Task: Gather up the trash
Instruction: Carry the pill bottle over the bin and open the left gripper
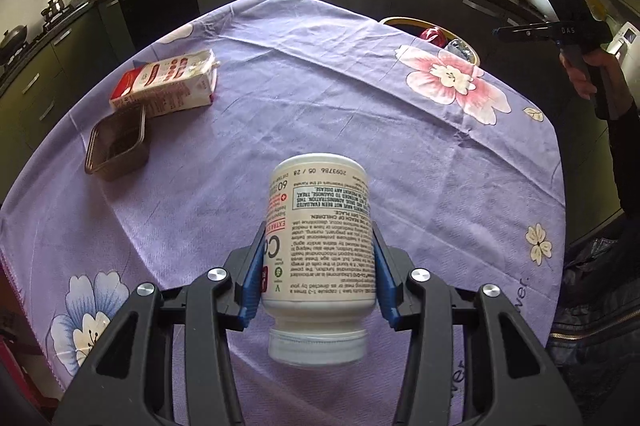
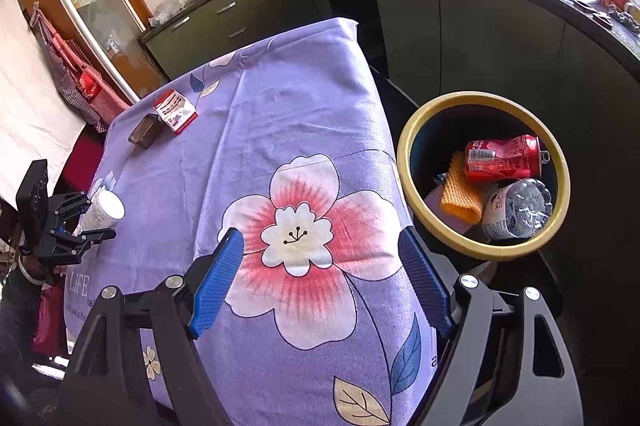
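White plastic supplement bottle sits clamped between the blue pads of the left gripper, lifted clear of the purple floral tablecloth. Its long axis runs along the fingers: the ribbed cap lies toward the wrist, the flat base points away, and the printed label reads upside down. The yellow-rimmed bin, already holding a red can and a clear bottle, lies far ahead and to the right of these tongs, past the cloth's edge. The right gripper, jaws wide and empty, hovers just beside that bin, much nearer to it. A carton and a brown tray remain ahead-left.
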### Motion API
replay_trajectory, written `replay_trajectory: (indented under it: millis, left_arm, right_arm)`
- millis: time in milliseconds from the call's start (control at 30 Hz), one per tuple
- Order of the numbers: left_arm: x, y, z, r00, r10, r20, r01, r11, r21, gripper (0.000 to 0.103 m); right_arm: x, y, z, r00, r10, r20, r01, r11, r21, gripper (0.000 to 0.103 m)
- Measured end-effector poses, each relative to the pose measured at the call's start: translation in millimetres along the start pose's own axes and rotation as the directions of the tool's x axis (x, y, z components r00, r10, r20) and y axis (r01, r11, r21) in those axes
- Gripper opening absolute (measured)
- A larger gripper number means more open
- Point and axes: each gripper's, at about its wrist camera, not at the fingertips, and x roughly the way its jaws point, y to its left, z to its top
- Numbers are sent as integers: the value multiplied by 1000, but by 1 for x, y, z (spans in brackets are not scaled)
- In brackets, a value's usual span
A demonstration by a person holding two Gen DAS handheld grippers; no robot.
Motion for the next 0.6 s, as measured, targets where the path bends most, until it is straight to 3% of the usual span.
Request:
replay_trajectory:
  millis: [300, 500, 600]
  left_arm:
    - [16, -64, 99, 989, -135, 63, 130, 988, 79, 45]
    - [60, -124, 188, 972, -227, 58, 212, 958, 194, 45]
    - [90, -147, 228, 959, -281, 43, 266, 941, 207, 45]
  right_arm:
    - [-37, -36, -33, 994, -84, 68, 82, 996, 32, 79]
    - [-55, -88, -57, 987, -139, 85, 129, 986, 110, 79]
    - [-62, -114, -68, 985, -150, 89, 135, 979, 155, 79]
